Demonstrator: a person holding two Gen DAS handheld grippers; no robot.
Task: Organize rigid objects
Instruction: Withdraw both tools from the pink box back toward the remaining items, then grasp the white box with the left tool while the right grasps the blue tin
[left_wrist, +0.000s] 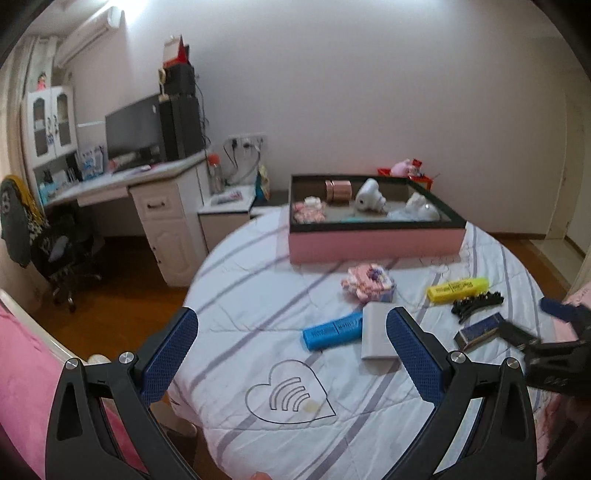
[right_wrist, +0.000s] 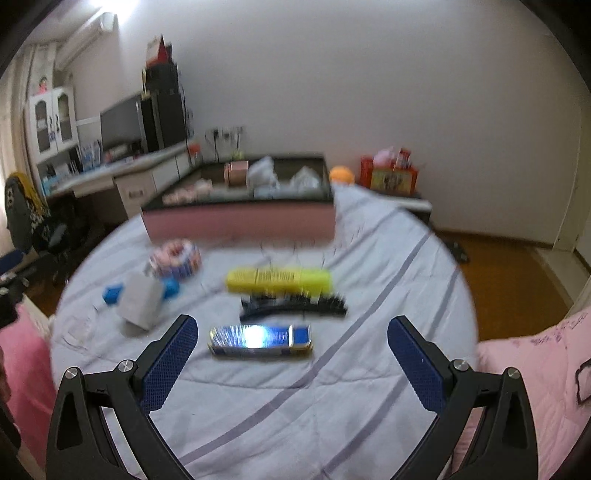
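yellow case (left_wrist: 457, 290) – print too small to read | blue case (left_wrist: 332, 331) – same | no legible txt elsewhere

A home bedroom. Shown by the striped quilt (left_wrist: 258, 295) spread over a bed, the white desk (left_wrist: 122, 181) with monitor (left_wrist: 135, 129) along the wall, the glass-door cabinet (left_wrist: 50, 122), wall air conditioner (left_wrist: 92, 29) and wooden floor (left_wrist: 122, 299).

Hair claw (left_wrist: 477, 305) behind flat box (left_wrist: 480, 330)
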